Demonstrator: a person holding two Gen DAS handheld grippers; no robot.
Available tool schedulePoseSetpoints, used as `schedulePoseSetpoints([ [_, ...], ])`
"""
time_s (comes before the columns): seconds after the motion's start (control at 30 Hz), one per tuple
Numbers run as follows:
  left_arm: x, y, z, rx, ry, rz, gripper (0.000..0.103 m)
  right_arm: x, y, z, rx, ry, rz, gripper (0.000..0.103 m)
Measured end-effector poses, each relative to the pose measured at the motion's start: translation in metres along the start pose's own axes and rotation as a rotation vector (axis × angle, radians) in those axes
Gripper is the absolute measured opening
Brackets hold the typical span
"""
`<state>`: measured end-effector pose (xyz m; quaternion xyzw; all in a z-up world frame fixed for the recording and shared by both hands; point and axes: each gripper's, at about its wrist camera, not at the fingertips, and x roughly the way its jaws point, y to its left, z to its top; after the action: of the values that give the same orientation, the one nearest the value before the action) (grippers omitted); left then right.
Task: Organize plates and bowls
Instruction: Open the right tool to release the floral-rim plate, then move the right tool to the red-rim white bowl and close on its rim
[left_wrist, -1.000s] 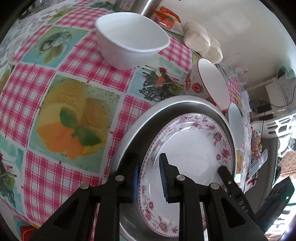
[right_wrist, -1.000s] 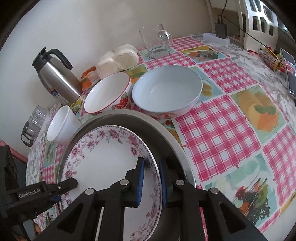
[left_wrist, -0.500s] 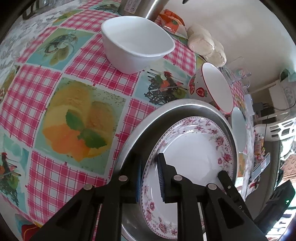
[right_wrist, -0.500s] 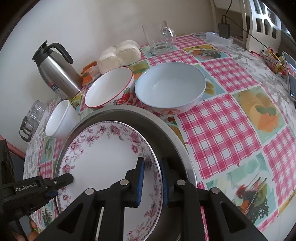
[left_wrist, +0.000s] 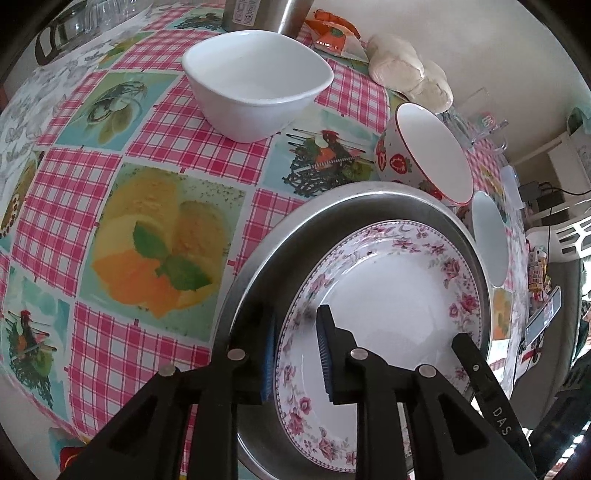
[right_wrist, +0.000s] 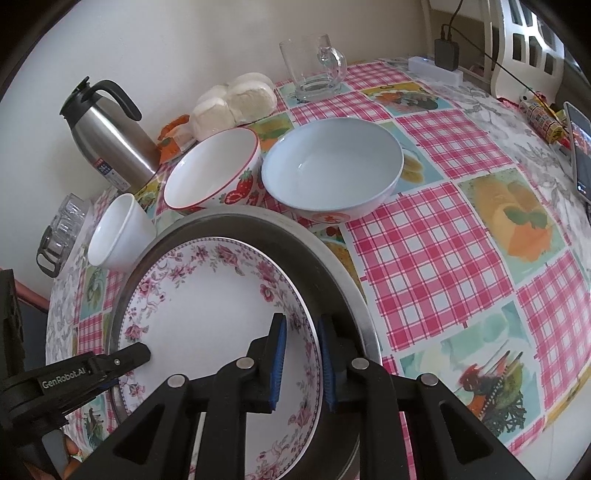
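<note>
**Plate in the tray, bowls not yet stacked**

Left tongs (left_wrist: 295, 350): pressed nearly together, pinching the plate (left_wrist: 388, 295) by its near rim, one pad outside the rim and one inside. Right tongs (right_wrist: 301, 354): same grip on the opposite rim, pads close with the flowered edge between them. Both pointed steeply down at the table (left_wrist: 74, 184).

Plate position: inside the steel tray (left_wrist: 332, 206), roughly centred, with a band of bare metal showing round it. Could not tell whether it rested fully on the tray floor or hung just above it.

Bowls: three, all empty and upright, each standing alone on the cloth.
- white bowl (left_wrist: 255, 81), beyond the tray on the left side
- strawberry bowl (left_wrist: 432, 158), just beside the tray's far rim
- blue bowl (right_wrist: 332, 166), next to the strawberry bowl and almost touching it

Other items noted along the wall: flask (right_wrist: 107, 140), glass mug (right_wrist: 314, 70). Neither touched.

Assessment: early stage. One plate paired with the tray, and both grips yet to be let go. All three bowls remained to be gathered, probably nested by size or set on the plate. Main risk judged to be an uneven release tipping the plate against the tray wall.
</note>
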<state>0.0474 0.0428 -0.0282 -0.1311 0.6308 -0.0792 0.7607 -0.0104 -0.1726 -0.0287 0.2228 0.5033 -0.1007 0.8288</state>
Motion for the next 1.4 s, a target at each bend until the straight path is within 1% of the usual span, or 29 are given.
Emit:
schedulePoseSetpoints([
  [0.13, -0.009, -0.003, 0.001, 0.011, -0.023, 0.015, 0.031, -0.009, 0.002, 0.001, -0.018, -0.031, -0.018, 0.021],
  [0.27, -0.024, -0.011, 0.001, 0.032, -0.069, 0.014, 0.036, -0.02, 0.0, 0.004, -0.021, -0.063, -0.02, 0.021],
  [0.4, -0.039, -0.022, 0.0, 0.061, -0.112, 0.015, 0.039, -0.03, -0.001, 0.006, -0.03, -0.1, -0.022, 0.021],
  [0.47, -0.044, -0.025, -0.001, 0.072, -0.127, 0.02, 0.047, -0.033, -0.001, 0.007, -0.027, -0.111, -0.018, 0.022],
  [0.5, -0.046, -0.025, -0.001, 0.074, -0.133, 0.024, 0.049, -0.035, -0.001, 0.008, -0.027, -0.117, -0.018, 0.023],
  [0.53, -0.047, -0.026, -0.001, 0.074, -0.137, 0.03, 0.054, -0.035, -0.002, 0.009, -0.027, -0.121, -0.019, 0.029],
  [0.57, -0.047, -0.025, -0.001, 0.074, -0.138, 0.037, 0.056, -0.035, -0.002, 0.009, -0.025, -0.124, -0.021, 0.032],
  [0.63, -0.046, -0.024, 0.0, 0.074, -0.142, 0.052, 0.056, -0.036, -0.004, 0.009, -0.018, -0.125, -0.026, 0.049],
  [0.67, -0.045, -0.024, 0.0, 0.073, -0.143, 0.057, 0.058, -0.036, -0.005, 0.009, -0.016, -0.125, -0.027, 0.052],
  [0.7, -0.044, -0.024, 0.0, 0.07, -0.143, 0.061, 0.061, -0.035, -0.006, 0.009, -0.014, -0.124, -0.03, 0.058],
  [0.73, -0.044, -0.024, 0.001, 0.07, -0.144, 0.068, 0.072, -0.035, -0.006, 0.009, -0.012, -0.124, -0.033, 0.063],
  [0.77, -0.043, -0.024, 0.001, 0.071, -0.147, 0.078, 0.08, -0.035, -0.007, 0.009, -0.009, -0.123, -0.036, 0.066],
  [0.83, -0.043, -0.024, 0.001, 0.078, -0.155, 0.102, 0.081, -0.034, -0.008, 0.01, -0.004, -0.122, -0.039, 0.075],
  [0.9, -0.043, -0.023, 0.001, 0.084, -0.16, 0.119, 0.081, -0.033, -0.009, 0.01, -0.001, -0.122, -0.04, 0.08],
  [1.0, -0.042, -0.023, 0.001, 0.088, -0.165, 0.136, 0.087, -0.032, -0.01, 0.01, 0.0, -0.123, -0.047, 0.087],
  [1.07, -0.042, -0.023, 0.001, 0.09, -0.173, 0.146, 0.087, -0.031, -0.01, 0.01, -0.002, -0.121, -0.049, 0.091],
  [1.13, -0.043, -0.023, 0.001, 0.089, -0.179, 0.153, 0.088, -0.03, -0.01, 0.009, -0.005, -0.12, -0.05, 0.098],
  [1.2, -0.043, -0.022, 0.002, 0.082, -0.184, 0.156, 0.088, -0.03, -0.009, 0.009, -0.01, -0.121, -0.054, 0.102],
  [1.27, -0.043, -0.02, 0.002, 0.073, -0.184, 0.155, 0.091, -0.029, -0.009, 0.009, -0.014, -0.12, -0.057, 0.103],
  [1.4, -0.044, -0.018, 0.003, 0.062, -0.196, 0.163, 0.092, -0.028, -0.01, 0.009, -0.017, -0.121, -0.053, 0.103],
])
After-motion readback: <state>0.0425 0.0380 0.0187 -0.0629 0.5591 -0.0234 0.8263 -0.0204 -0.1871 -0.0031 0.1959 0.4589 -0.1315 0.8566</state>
